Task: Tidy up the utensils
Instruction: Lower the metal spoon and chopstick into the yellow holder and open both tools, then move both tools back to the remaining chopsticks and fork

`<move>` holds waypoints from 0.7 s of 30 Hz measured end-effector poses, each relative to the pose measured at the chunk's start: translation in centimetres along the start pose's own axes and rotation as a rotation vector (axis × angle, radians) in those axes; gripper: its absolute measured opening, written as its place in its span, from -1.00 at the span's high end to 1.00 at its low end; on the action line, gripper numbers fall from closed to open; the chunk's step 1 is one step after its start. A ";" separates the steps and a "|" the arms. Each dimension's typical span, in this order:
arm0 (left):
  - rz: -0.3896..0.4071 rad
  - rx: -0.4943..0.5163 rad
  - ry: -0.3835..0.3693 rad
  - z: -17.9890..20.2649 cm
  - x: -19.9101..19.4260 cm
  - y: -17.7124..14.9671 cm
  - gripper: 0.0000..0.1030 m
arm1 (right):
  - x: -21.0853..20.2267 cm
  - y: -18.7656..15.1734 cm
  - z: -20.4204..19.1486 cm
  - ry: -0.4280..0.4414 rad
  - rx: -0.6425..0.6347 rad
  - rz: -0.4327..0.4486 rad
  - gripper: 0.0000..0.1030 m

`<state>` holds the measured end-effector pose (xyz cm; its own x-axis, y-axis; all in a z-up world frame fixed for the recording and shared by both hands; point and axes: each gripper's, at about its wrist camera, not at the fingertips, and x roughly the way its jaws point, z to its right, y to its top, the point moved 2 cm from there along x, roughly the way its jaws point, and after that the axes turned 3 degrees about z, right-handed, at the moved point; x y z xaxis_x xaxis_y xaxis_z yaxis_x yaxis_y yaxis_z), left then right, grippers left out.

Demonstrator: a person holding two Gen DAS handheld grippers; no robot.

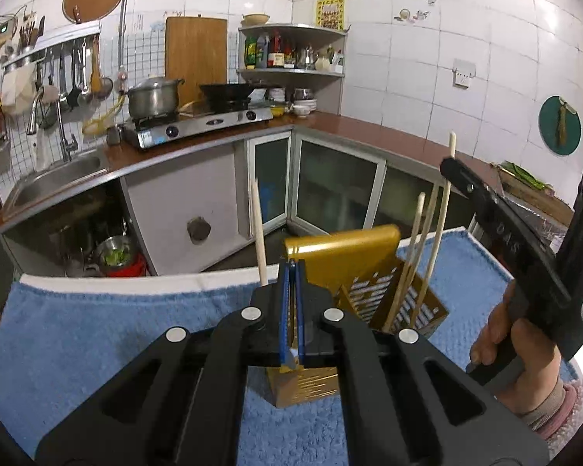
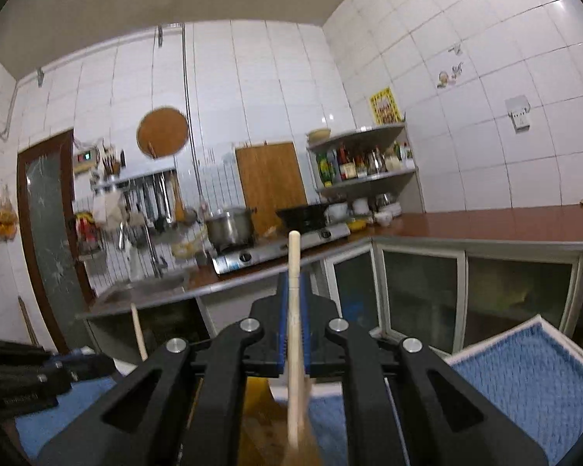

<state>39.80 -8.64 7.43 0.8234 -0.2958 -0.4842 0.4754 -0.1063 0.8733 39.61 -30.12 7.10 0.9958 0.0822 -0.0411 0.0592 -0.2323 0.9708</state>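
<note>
Your left tongs (image 1: 292,272) pinch the gold slotted metal utensil holder (image 1: 353,272) — four pale wooden chopsticks (image 1: 410,260) in it; your right tongs (image 2: 294,287) clench one (image 2: 294,310).

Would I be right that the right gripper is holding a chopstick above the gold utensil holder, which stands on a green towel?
Nearly, but the towel is blue, not green, as the left wrist view shows. The rest holds: the right gripper is shut on a chopstick above the gold utensil holder, which stands on that towel.
</note>
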 end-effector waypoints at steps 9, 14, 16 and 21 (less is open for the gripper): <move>-0.023 -0.035 0.015 -0.5 1.0 -2.2 0.96 | -0.6 -3.2 -0.6 -0.012 -0.072 -0.106 0.85; 0.011 -0.075 0.018 -1.2 -1.8 -1.0 -0.03 | -2.0 -1.8 -0.8 -0.009 -0.081 -0.174 0.61; 0.037 -0.100 0.023 -1.6 -3.5 -0.7 -0.23 | -2.8 -1.3 -0.7 -0.018 -0.073 -0.188 0.16; 0.022 -0.106 0.049 -2.3 -6.5 -0.6 -0.58 | -5.9 -0.1 -0.8 -0.054 -0.093 -0.217 0.11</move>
<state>34.82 -4.46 9.91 0.8469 -0.2504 -0.4691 0.4849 0.0017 0.8746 33.71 -29.82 7.46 0.9629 0.0674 -0.2611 0.2678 -0.1242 0.9554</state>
